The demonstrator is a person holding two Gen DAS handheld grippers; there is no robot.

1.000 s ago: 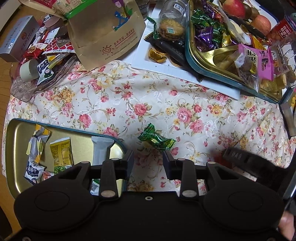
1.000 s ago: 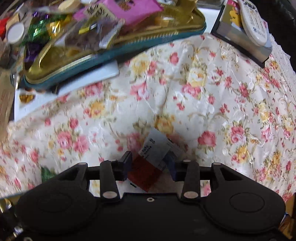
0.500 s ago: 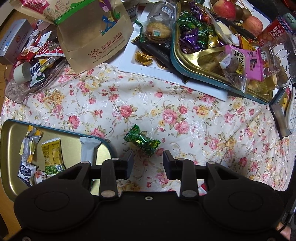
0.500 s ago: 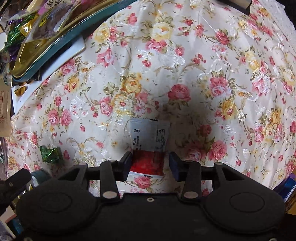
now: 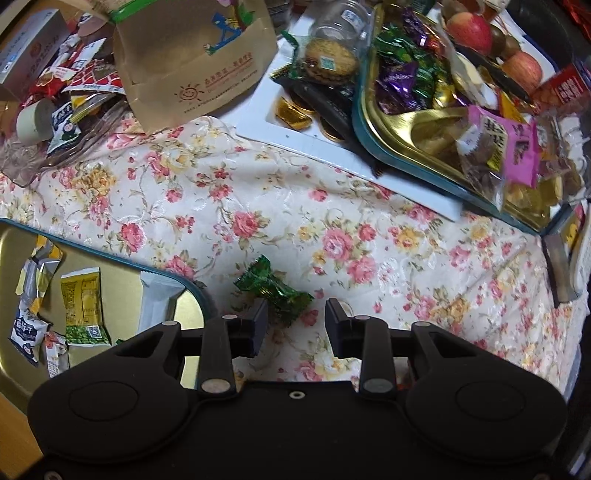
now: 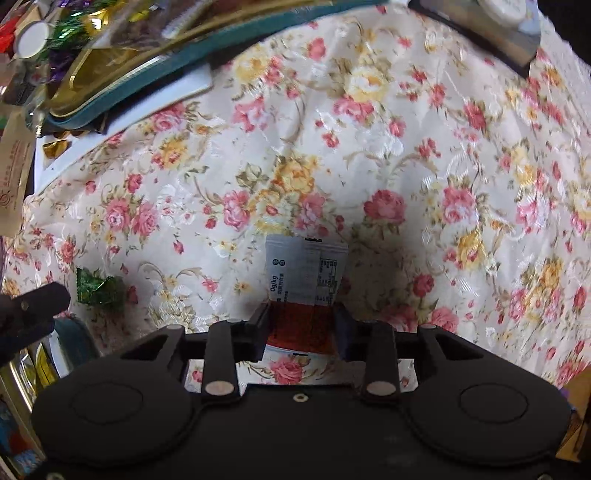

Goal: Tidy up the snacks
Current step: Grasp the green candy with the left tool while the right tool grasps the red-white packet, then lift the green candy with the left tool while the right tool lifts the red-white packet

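A green-wrapped candy lies on the floral tablecloth just ahead of my left gripper, close to its left finger. That gripper is open and points down, touching nothing. Beside it at the left is a gold tin with a teal rim, holding several snack packets. My right gripper points down over a red-and-white packet. Its jaws are closing, and both pads meet the edges of the packet's red end. The same green candy shows at the left in the right wrist view.
A big gold tray full of candies sits on a white board at the back right. Behind it lie apples. A brown paper bag and a glass dish of snacks crowd the back left.
My right gripper moved over the red-and-white packet, straightened it between the fingers and narrowed onto it. In the left wrist view the green candy has drawn closer to the fingers.
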